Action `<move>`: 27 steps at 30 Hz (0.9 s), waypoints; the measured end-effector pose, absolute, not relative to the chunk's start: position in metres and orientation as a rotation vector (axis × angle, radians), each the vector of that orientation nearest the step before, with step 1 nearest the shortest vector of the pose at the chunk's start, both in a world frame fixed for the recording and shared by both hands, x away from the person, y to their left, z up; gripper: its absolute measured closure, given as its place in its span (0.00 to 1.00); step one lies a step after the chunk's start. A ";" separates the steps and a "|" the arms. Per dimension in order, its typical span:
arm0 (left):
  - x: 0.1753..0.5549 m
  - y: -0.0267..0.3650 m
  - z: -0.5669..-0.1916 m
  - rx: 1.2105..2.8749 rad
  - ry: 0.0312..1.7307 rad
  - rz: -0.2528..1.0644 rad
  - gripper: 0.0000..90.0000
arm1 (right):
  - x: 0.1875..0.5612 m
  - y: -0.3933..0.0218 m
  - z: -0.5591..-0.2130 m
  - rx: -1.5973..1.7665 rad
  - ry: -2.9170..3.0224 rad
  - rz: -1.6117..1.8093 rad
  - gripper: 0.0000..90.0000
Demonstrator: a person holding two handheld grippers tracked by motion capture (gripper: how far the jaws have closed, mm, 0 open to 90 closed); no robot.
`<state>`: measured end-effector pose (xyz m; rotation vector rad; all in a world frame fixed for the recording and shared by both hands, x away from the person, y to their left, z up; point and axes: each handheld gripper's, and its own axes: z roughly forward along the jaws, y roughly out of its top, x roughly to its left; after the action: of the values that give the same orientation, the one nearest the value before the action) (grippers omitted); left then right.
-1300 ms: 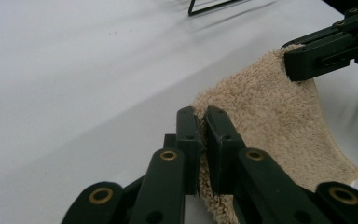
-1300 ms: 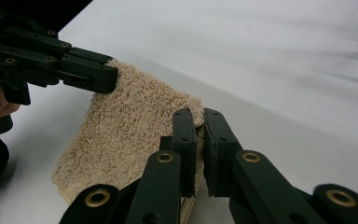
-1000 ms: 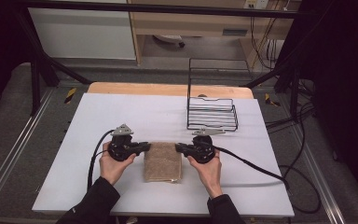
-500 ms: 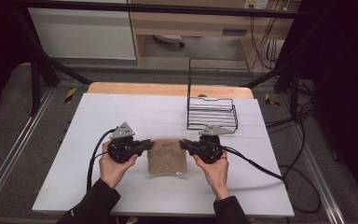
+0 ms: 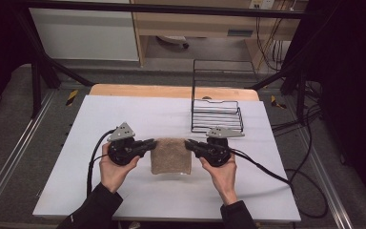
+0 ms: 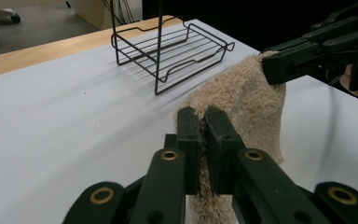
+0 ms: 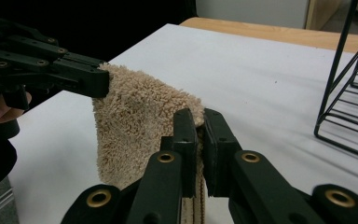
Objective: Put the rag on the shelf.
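Beige terry towel [image 5: 171, 155] at table [image 5: 124, 114] centre, pinched at both upper corners, hanging folded between grippers, lower edge near or on tabletop.

Left gripper [image 5: 151, 142] at towel's 9 o'clock: jaws clamped tight on left corner. Right gripper [image 5: 189, 143] at 3 o'clock: jaws likewise closed on right corner.

Black wire rack [image 5: 217, 114] at towel's 1 o'clock, empty, well apart.

Judged progress: grasp done, towel raised off table. Left, likely: carry towel to rack, drape or set it there, release both corners.
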<state>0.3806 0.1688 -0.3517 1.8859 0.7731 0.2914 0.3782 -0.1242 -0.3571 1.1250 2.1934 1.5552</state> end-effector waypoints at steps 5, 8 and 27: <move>0.380 0.166 -0.346 1.876 0.763 0.304 0.94 | 0.377 -0.127 -0.348 1.097 2.167 1.560 0.95; 0.380 0.163 -0.340 1.864 0.757 0.317 0.94 | 0.376 -0.129 -0.343 1.083 2.152 1.564 0.95; 0.387 0.133 -0.314 1.806 0.705 0.365 0.94 | 0.368 -0.157 -0.316 1.035 2.033 1.582 0.95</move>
<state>0.3868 0.1334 -0.3144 1.8062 0.7054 0.3652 0.3678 -0.1572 -0.3163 1.0355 2.0326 1.5821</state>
